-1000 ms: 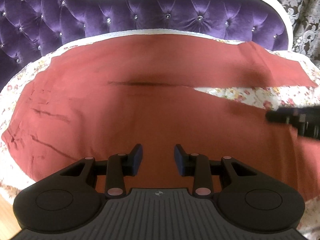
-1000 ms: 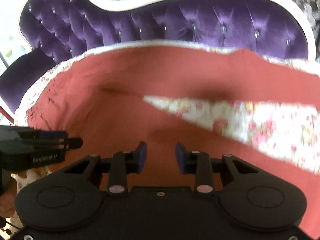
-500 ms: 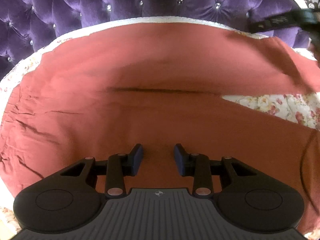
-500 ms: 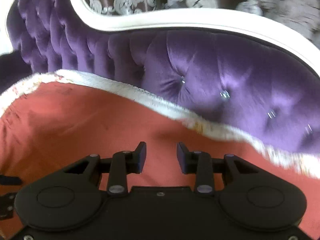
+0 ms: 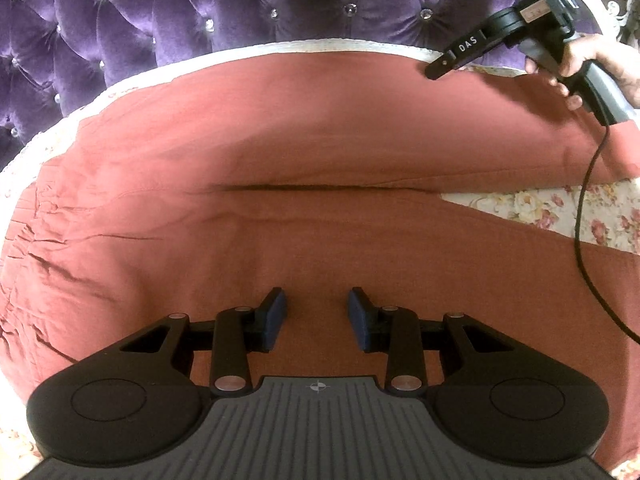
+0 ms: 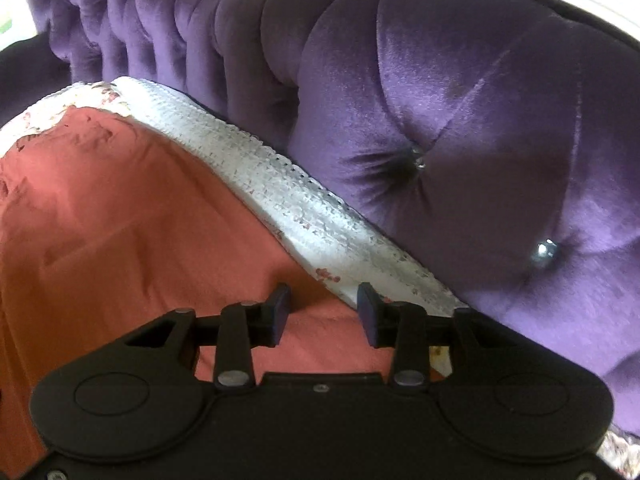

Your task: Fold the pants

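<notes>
There is one pair of pants (image 5: 280, 152), rust red, with two legs that part at the right. There is one sheet (image 5: 540, 208) with flowers under it, and one purple headboard (image 5: 240, 12) with many shiny buttons; I count about twelve in the left view. There are two grippers: the left gripper (image 5: 316, 318) and the right gripper (image 6: 323, 314). Each has two fingers. One hand (image 5: 592, 62) is visible, and one black cable (image 5: 580, 232).

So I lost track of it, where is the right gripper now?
Left wrist view, upper right: the right gripper sits over the pants' far edge, by the purple headboard.
</notes>
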Tool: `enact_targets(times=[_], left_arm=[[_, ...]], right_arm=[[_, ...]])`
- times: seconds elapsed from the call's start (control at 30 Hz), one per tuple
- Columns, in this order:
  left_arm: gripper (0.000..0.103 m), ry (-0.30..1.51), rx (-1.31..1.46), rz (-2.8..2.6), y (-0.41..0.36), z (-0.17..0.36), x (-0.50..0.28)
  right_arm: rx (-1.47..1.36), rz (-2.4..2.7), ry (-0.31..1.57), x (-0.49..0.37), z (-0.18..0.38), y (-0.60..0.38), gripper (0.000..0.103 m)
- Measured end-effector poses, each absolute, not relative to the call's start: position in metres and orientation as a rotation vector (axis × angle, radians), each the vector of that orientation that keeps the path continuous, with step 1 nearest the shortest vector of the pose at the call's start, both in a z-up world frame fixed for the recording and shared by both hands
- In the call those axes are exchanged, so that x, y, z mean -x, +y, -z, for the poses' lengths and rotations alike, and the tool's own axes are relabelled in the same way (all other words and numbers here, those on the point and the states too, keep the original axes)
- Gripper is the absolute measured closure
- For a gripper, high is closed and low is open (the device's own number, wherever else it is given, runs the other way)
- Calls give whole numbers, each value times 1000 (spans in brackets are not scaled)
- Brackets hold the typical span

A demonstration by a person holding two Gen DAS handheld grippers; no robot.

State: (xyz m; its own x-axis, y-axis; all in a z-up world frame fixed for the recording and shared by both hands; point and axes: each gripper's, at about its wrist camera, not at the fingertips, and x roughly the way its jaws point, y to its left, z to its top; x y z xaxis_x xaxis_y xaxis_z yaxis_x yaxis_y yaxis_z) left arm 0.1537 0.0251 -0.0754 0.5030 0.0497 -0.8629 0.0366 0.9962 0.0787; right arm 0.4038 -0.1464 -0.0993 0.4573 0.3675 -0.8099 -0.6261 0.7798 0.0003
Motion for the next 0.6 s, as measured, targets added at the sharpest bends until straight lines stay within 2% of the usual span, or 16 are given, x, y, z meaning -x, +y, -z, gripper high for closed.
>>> enact_targets(times=[0.1,0.13,0.2,0.23,0.3,0.43,0.6], left_arm=[[68,1043,-69,-1,29,75,-155],[68,1042,-57,0,31,75,-155],[69,1044,-38,4,35,74,-156],[69,1045,-30,6,36,73,-156],[69,1043,-21,0,39,70,-156],[69,1017,-9,-12,48,55,-155],[68,955,-7,-21,57,26,-153]], right_arm=[[282,-648,927,-409,99,-152,52],[277,-671,935,-409,99,-153,56],[265,-713,957,-407,97,-154,81],[244,-727,973,-406,95,-155,88],[210,-717,971,-399,89,-158,90],[231,-692,844,-362,55,-156,90],[314,-711,701,-275,15,-151,90]])
